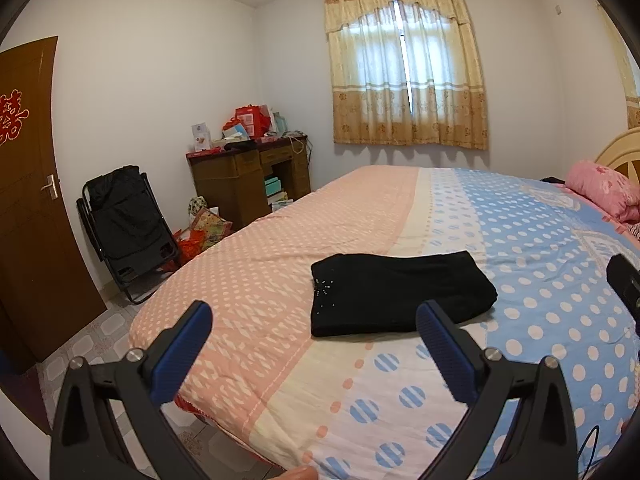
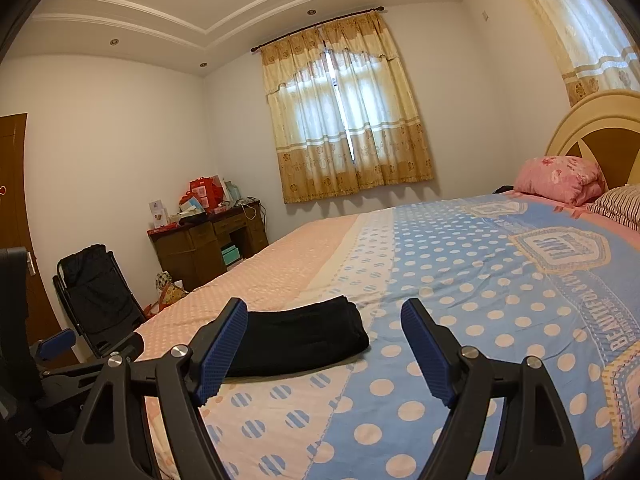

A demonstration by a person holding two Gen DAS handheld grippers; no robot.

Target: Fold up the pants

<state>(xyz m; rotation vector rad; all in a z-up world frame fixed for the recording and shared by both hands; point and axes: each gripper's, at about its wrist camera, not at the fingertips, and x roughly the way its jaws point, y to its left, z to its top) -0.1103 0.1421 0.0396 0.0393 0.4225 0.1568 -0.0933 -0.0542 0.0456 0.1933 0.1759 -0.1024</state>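
Pants (image 1: 400,294) lie folded on the bed (image 1: 256,280); left gripper (image 1: 314,320) and right gripper (image 2: 324,316) spread, holding nothing.

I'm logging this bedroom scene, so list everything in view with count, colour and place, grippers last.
pants: one, black, folded on the bedspread, near the foot end
bedspread: one, pink and blue with dots, covering the bed
pillow: one, pink, by the headboard
headboard: one, cream and brown, right
curtain: beige, far window
desk: one, brown, cluttered, far corner
folding chair: one, black, by the door
door: one, brown, left
left gripper: open, empty
right gripper: open, empty
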